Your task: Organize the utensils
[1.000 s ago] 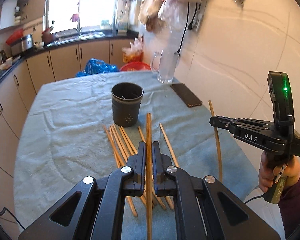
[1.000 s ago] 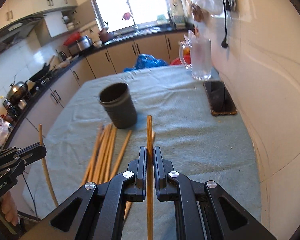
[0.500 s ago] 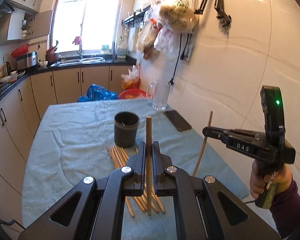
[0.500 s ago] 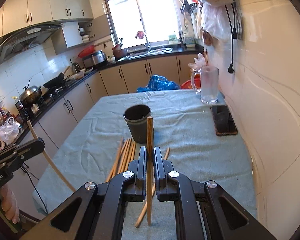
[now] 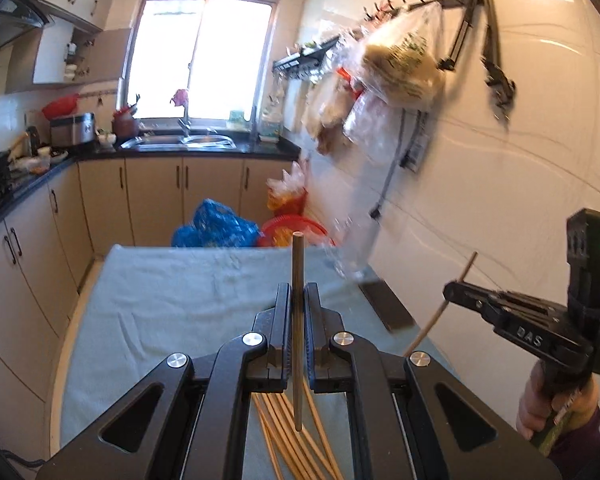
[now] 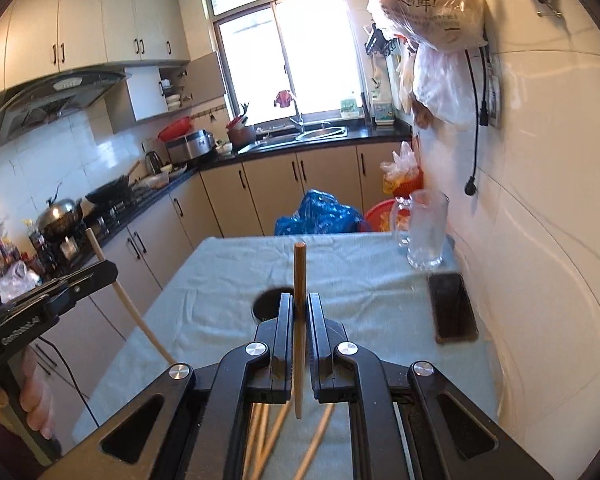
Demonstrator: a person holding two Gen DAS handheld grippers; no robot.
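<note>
a chopstick [image 5: 297, 320] stands upright, pinched in the jaws of the left gripper [image 5: 297, 322]; the right gripper [image 6: 299, 332] pinches a second chopstick [image 6: 299, 320] the same way. loose chopsticks [image 5: 288, 436] lie on the cloth-covered surface [image 6: 228, 280] toward its near edge, mostly hidden by the grippers. only the rim of the dark cup [image 6: 266, 300] shows. a glass mug [image 6: 426, 232] and phone [image 6: 452, 306] sit along the right edge.

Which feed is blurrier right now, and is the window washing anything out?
Left wrist view: motion blur smears the glass mug and hanging bags; window blown out. Right wrist view: sharper, mug crisp, window still overexposed.
</note>
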